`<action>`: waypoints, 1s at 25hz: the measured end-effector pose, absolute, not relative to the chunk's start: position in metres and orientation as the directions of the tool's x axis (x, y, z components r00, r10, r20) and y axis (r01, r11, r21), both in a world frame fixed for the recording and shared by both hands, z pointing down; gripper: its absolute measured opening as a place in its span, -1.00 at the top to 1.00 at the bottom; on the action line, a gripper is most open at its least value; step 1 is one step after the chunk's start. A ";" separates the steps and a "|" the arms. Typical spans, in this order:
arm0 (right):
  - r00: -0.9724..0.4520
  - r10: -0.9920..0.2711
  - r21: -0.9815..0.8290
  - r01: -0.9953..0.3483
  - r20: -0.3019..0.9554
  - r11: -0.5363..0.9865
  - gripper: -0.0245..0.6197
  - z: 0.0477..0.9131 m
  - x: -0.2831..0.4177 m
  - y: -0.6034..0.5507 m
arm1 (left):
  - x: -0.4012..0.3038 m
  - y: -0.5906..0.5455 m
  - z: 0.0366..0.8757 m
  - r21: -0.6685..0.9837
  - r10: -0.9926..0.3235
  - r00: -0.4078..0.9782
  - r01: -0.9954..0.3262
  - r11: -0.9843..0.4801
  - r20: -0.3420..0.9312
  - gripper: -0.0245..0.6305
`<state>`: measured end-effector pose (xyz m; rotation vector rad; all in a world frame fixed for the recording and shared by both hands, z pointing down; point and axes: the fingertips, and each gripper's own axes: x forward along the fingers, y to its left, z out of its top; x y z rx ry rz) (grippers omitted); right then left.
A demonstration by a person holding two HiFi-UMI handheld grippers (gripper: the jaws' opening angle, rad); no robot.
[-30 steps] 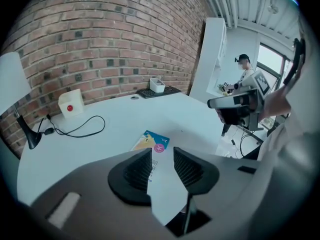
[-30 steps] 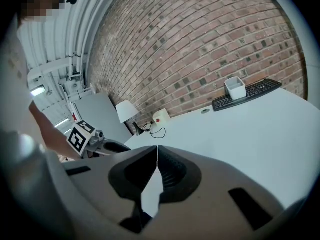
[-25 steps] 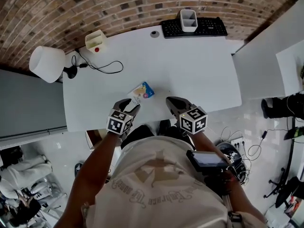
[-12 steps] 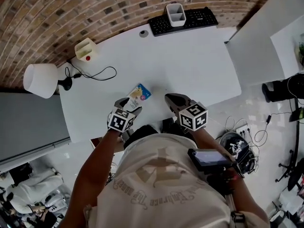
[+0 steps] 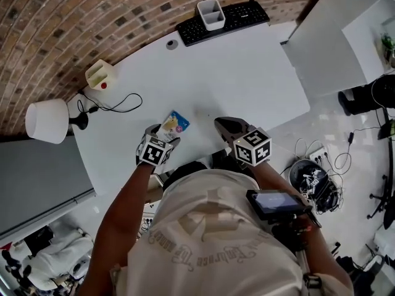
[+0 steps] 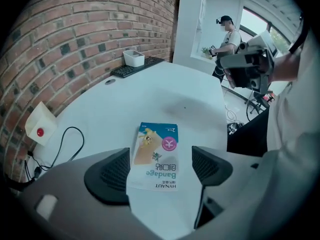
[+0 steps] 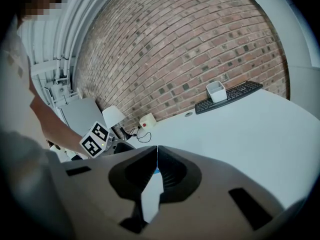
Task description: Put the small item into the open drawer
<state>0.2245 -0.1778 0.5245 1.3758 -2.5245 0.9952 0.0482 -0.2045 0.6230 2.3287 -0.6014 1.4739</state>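
Note:
A small flat bandage packet (image 6: 156, 156), blue and white with a picture on it, lies on the white desk (image 5: 247, 79). In the head view the packet (image 5: 173, 123) sits near the desk's front edge. My left gripper (image 6: 161, 168) points steeply down over it. Its jaws have just been opening and now stand wide, one pad on each side of the packet's near end, neither pressing on it. In the head view the left gripper (image 5: 163, 134) is just behind the packet. My right gripper (image 7: 157, 149) is shut with nothing in it, held over the front edge (image 5: 221, 123) to the packet's right.
A black keyboard (image 5: 222, 18) with a white bin (image 5: 210, 13) on it lies at the far edge. A white lamp (image 5: 46, 119), a black cable (image 5: 117, 103) and a beige box with a red button (image 5: 99, 74) stand at the left. A person (image 6: 229, 34) stands far off.
The left gripper has come down over the packet and its jaws have spread wider. The right gripper has shifted slightly and stays shut. The head view has swung a little.

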 end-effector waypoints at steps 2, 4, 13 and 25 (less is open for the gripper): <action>-0.585 -0.717 -0.503 -0.781 0.380 0.370 0.90 0.527 0.232 -0.181 | 0.050 -0.208 0.628 0.043 -0.158 0.357 -0.494 -0.869 0.921 -0.22; -0.582 -0.716 -0.507 -0.782 0.384 0.363 0.90 0.528 0.238 -0.184 | 0.050 -0.210 0.633 0.035 -0.138 0.329 -0.471 -0.882 0.934 -0.22; -0.566 -0.724 -0.501 -0.792 0.393 0.348 0.90 0.530 0.248 -0.187 | 0.048 -0.211 0.650 0.034 -0.080 0.253 -0.418 -0.908 0.964 -0.24; -0.564 -0.723 -0.499 -0.795 0.400 0.344 0.90 0.531 0.249 -0.187 | 0.055 -0.213 0.663 0.054 -0.033 0.211 -0.394 -0.918 0.977 -0.27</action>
